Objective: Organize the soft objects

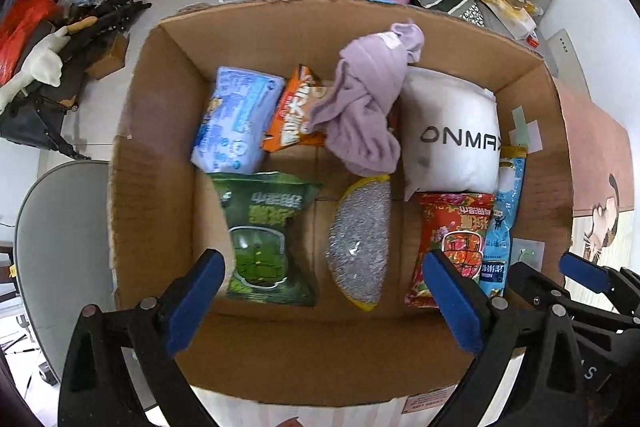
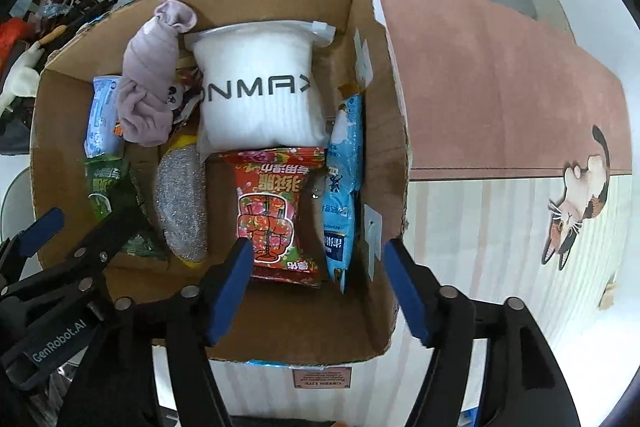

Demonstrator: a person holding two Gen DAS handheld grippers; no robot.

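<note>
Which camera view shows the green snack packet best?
The left wrist view: the green snack packet lies there nearly whole in the cardboard box. In the right wrist view, the left gripper's black frame hides its lower part.

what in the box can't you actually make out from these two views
- Orange snack bag: partly covered by the purple cloth in the left wrist view; almost wholly hidden behind it in the right wrist view.
- Green packet: its lower part is hidden by the left gripper in the right wrist view.
- Light blue packet: wedged against the cardboard box wall, print too small to read.
- Floor of the box under the white pillow: hidden in both views.
</note>
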